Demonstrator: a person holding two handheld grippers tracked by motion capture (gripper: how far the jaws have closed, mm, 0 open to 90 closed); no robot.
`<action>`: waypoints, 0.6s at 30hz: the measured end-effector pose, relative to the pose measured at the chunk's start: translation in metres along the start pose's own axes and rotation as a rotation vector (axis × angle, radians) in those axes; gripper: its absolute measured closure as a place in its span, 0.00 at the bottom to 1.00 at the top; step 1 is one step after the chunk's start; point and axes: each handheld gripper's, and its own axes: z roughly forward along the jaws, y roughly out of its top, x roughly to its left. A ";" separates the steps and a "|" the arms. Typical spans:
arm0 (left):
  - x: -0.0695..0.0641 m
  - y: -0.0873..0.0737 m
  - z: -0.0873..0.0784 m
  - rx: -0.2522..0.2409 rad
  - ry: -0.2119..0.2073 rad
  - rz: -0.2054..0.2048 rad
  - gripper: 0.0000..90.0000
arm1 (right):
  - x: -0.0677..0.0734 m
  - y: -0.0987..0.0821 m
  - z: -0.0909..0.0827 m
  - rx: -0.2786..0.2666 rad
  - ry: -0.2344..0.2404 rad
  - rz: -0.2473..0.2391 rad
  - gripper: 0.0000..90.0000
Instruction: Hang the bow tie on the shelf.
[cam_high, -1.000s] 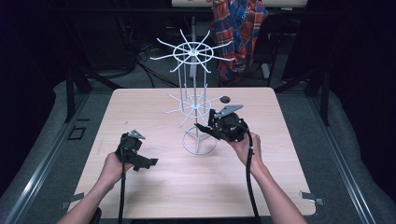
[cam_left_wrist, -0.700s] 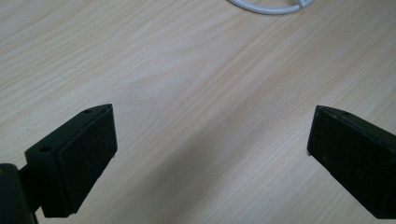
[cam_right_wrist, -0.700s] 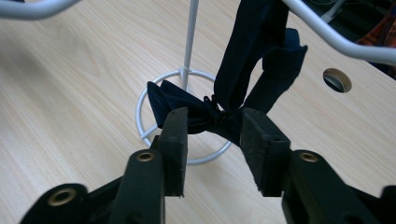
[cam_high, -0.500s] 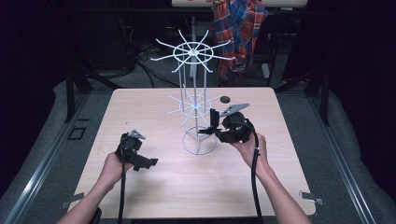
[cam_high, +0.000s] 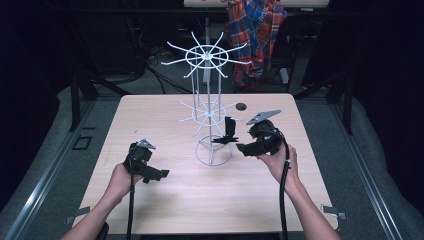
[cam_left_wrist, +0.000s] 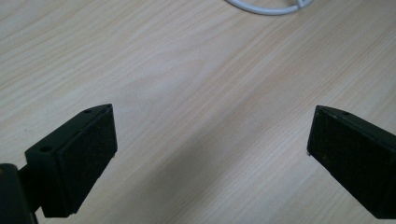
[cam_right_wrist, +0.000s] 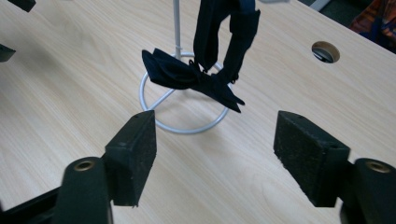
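A white wire rack (cam_high: 206, 95) with two tiers of spokes stands mid-table on a ring base (cam_high: 214, 151). A dark navy bow tie (cam_high: 227, 133) hangs by its strap from a lower spoke. In the right gripper view the bow tie (cam_right_wrist: 189, 76) dangles just above the ring base (cam_right_wrist: 161, 124). My right gripper (cam_high: 246, 145) sits just right of it, open (cam_right_wrist: 215, 154), with nothing between its pads. My left gripper (cam_high: 157, 175) rests open over bare wood at the front left (cam_left_wrist: 210, 140), with a bit of the ring base (cam_left_wrist: 266, 7) ahead.
A round cable hole (cam_high: 241, 106) lies in the table behind the rack, also seen as a hole (cam_right_wrist: 325, 51) past the right gripper. A plaid shirt (cam_high: 255, 30) hangs beyond the far edge. Bare wood (cam_high: 210, 195) spreads across the front.
My right gripper has drawn back to the right, away from the rack, and the bow tie now hangs free on the spoke. The left gripper has stayed put.
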 end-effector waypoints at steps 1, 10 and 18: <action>0.000 0.000 0.000 0.000 0.000 0.000 0.02 | 0.000 -0.001 -0.002 0.002 -0.003 0.002 0.31; 0.000 0.000 0.000 -0.005 -0.001 -0.007 0.02 | -0.005 -0.017 -0.012 0.025 -0.004 0.010 0.23; -0.001 0.000 0.001 -0.008 0.014 -0.012 0.02 | -0.013 -0.038 -0.018 0.072 -0.025 0.021 0.17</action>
